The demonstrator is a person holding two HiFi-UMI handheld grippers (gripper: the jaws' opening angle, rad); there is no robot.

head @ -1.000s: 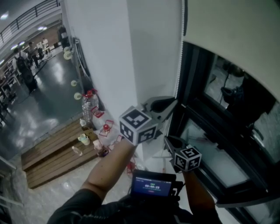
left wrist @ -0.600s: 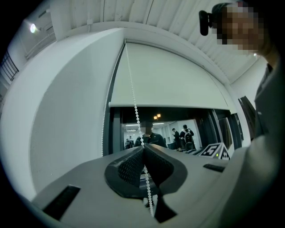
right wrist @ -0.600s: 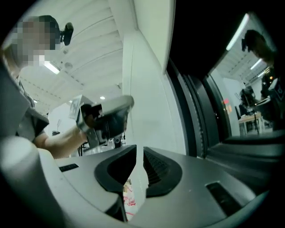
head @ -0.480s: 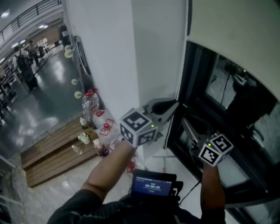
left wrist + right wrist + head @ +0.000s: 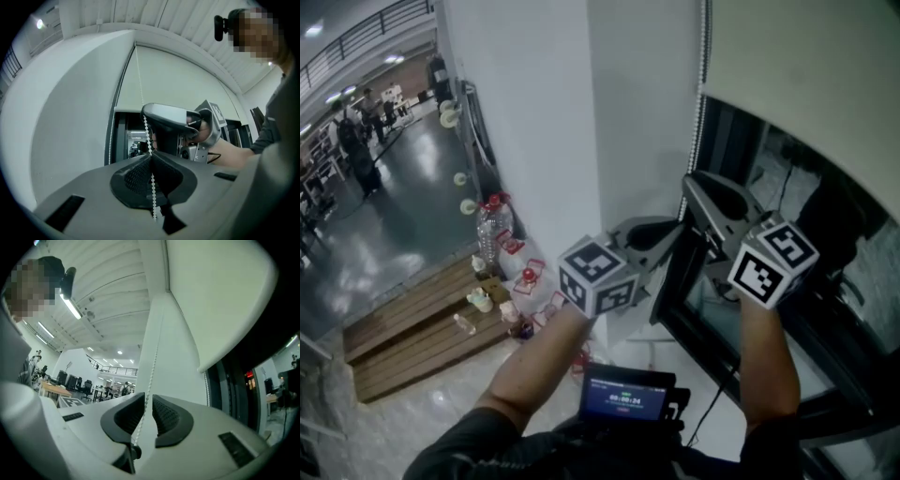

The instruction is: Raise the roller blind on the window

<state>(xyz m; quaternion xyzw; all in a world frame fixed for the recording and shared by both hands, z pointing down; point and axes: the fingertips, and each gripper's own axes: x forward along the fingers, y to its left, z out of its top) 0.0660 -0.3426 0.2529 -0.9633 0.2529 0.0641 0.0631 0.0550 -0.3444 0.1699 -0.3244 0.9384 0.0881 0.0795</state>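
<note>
So the white pillar (image 5: 544, 122) sat right next to the bead chain (image 5: 698, 94), which hung down the left edge of the partly lowered roller blind (image 5: 806, 56). My left gripper (image 5: 670, 228) was clamped on that chain, roughly level. My right gripper (image 5: 698, 190), higher up, had just been closing, with the chain loose between its jaws.

Left tool (image 5: 664, 232): jaws shut on the chain (image 5: 149, 136), bare forearm (image 5: 534, 361) reaching up from below. Right tool (image 5: 701, 195): higher, just beside the left, jaws slightly apart and just been closing, chain running through the gap between them.
</note>
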